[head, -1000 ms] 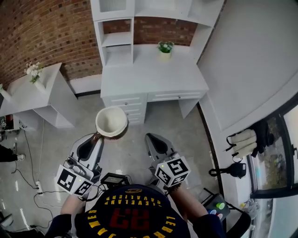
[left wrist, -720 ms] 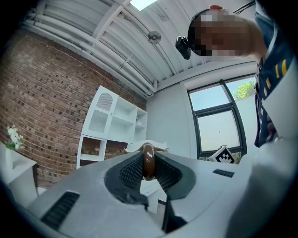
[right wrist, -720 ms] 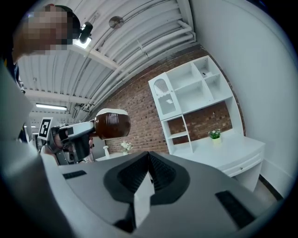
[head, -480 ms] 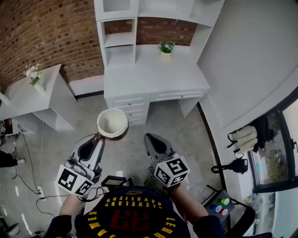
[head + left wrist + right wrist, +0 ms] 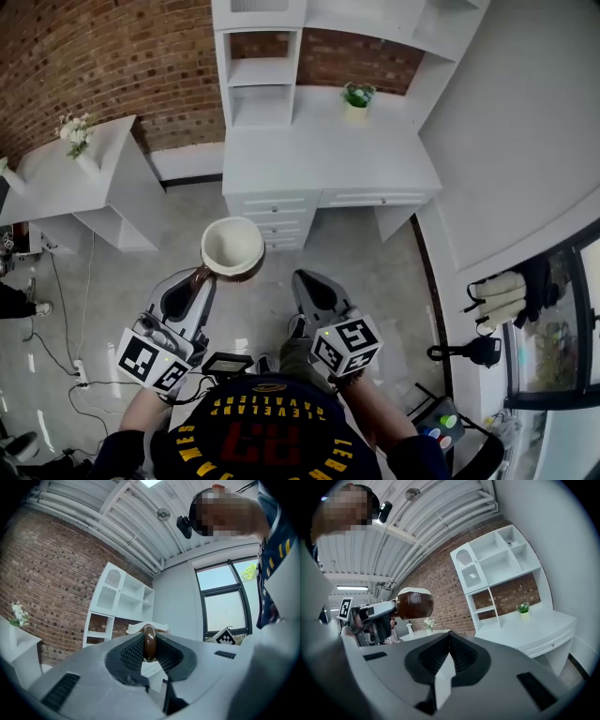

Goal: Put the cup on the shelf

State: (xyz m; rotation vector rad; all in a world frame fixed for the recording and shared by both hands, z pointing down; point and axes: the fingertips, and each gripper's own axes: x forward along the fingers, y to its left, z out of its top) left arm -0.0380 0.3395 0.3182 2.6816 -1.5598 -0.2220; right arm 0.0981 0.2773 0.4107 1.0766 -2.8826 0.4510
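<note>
The cup (image 5: 232, 247), brown outside and cream inside, hangs upright above the floor in front of the white desk (image 5: 328, 150). My left gripper (image 5: 200, 275) is shut on its brown handle (image 5: 149, 643), which stands pinched between the jaws. The right gripper view shows the cup (image 5: 414, 603) from the side, held out by the left gripper (image 5: 370, 613). My right gripper (image 5: 306, 278) hovers beside it, shut with nothing in it. The white shelf unit (image 5: 261, 89) rises at the back of the desk, and its open compartments (image 5: 497, 564) stand against the brick wall.
A small potted plant (image 5: 355, 97) stands on the desk top. A low white side table (image 5: 66, 183) with a flower vase (image 5: 77, 141) is at the left. Cables (image 5: 56, 375) trail on the floor at lower left. A window ledge (image 5: 525, 309) runs along the right.
The desk and shelf have shifted right and slightly nearer in the head view as the person moved. Both grippers keep their pose, and the cup is still held.
</note>
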